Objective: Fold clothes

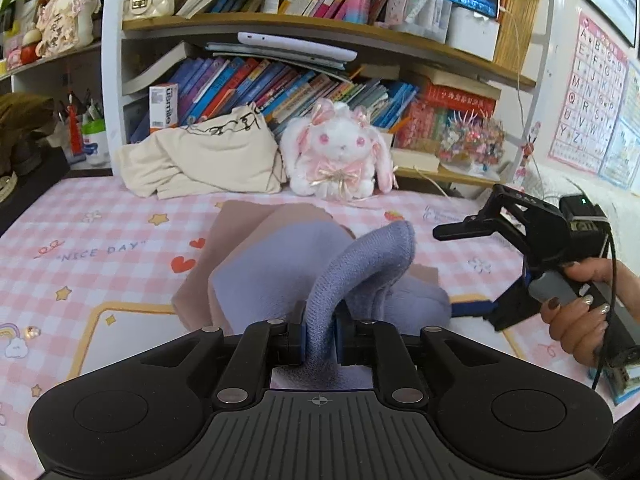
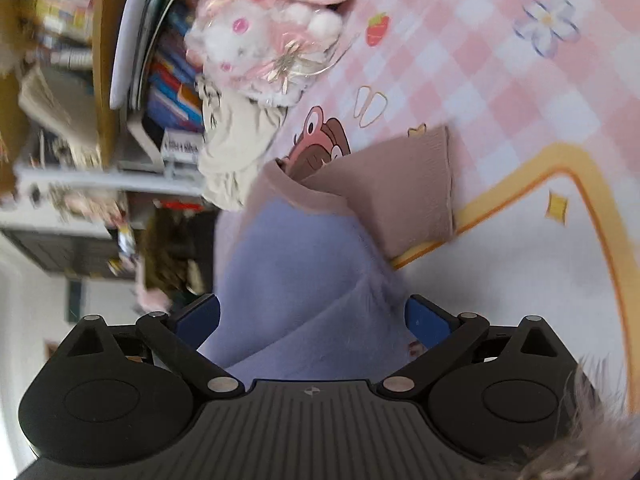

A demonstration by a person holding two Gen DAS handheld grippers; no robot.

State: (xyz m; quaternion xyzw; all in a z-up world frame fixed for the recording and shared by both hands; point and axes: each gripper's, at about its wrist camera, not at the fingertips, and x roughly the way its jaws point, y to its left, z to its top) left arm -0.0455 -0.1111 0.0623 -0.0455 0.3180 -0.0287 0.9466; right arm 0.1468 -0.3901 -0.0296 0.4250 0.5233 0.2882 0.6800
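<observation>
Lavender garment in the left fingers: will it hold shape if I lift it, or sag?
Likely floppy: the lavender garment already arches limply from the left gripper. Probably light and grippy rather than slippery, since its surface looks fuzzy. Expect unheld folds to trail on the checked mat.

a child's room at home: crowded bookshelves [image 1: 320,28], a plush rabbit [image 1: 340,152], a pink checked mat [image 1: 100,248], an alphabet poster [image 1: 588,92].

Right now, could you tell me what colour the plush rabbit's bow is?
Pale pink bow on the white plush rabbit; clearest in the left wrist view.
</observation>
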